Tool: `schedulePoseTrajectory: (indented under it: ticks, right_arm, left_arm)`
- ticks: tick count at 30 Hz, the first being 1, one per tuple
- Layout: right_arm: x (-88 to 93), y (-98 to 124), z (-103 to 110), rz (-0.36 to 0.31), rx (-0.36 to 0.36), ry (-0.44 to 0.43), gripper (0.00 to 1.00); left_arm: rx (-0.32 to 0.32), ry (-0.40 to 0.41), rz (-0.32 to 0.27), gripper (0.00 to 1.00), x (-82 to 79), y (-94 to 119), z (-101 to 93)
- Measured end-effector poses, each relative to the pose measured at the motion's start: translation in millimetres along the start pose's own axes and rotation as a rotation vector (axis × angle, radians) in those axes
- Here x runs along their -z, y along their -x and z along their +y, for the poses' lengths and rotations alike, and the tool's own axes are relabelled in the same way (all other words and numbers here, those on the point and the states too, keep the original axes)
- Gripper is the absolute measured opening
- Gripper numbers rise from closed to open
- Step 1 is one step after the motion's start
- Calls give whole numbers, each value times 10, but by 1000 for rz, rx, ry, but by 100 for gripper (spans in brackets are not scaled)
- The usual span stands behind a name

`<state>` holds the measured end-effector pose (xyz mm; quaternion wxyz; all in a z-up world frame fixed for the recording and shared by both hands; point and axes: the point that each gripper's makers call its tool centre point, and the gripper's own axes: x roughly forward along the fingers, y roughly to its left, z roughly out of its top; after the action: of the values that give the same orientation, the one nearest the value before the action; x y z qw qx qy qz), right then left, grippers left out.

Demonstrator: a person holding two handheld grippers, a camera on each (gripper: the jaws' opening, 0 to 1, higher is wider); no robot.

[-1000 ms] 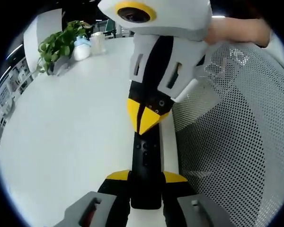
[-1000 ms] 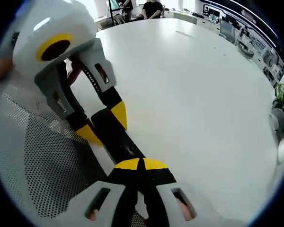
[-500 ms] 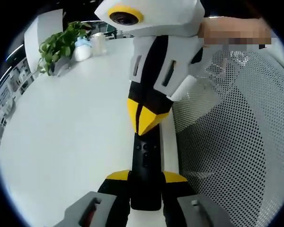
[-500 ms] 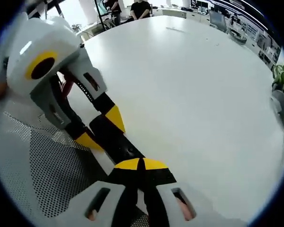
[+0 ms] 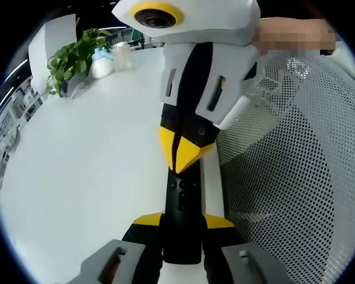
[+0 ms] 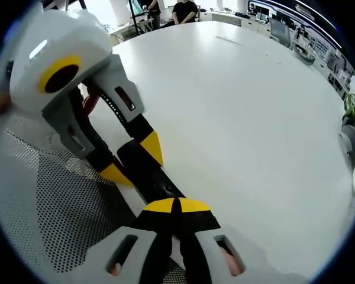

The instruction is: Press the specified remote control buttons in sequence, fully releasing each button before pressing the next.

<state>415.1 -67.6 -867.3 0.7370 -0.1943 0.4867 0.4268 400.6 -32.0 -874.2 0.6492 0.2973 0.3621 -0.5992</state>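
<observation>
Since half a second ago, we see the right tool [image 5: 183,155] lower slightly, tips clenched together on the remote [image 5: 181,228]; left tool [image 5: 182,220] grasps the remote on the surface [image 5: 83,165].

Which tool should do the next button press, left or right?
Right, most likely. The left tool is shut on the near end of the black remote control, steadying it on the white table. The right tool, shut to a point, sits at the remote's button end, poised to press.
</observation>
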Motion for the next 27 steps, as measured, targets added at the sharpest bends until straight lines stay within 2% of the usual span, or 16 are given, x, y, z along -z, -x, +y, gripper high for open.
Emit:
schedulePoseTrajectory:
  ticks: [17, 27]
  right_arm:
    - [25, 5, 146, 22, -57, -22, 0]
    - [24, -4, 150, 34, -51, -25, 0]
  left_arm:
    - [0, 0, -9, 25, -1, 0, -4]
    - [3, 0, -10, 25, 0, 2, -5]
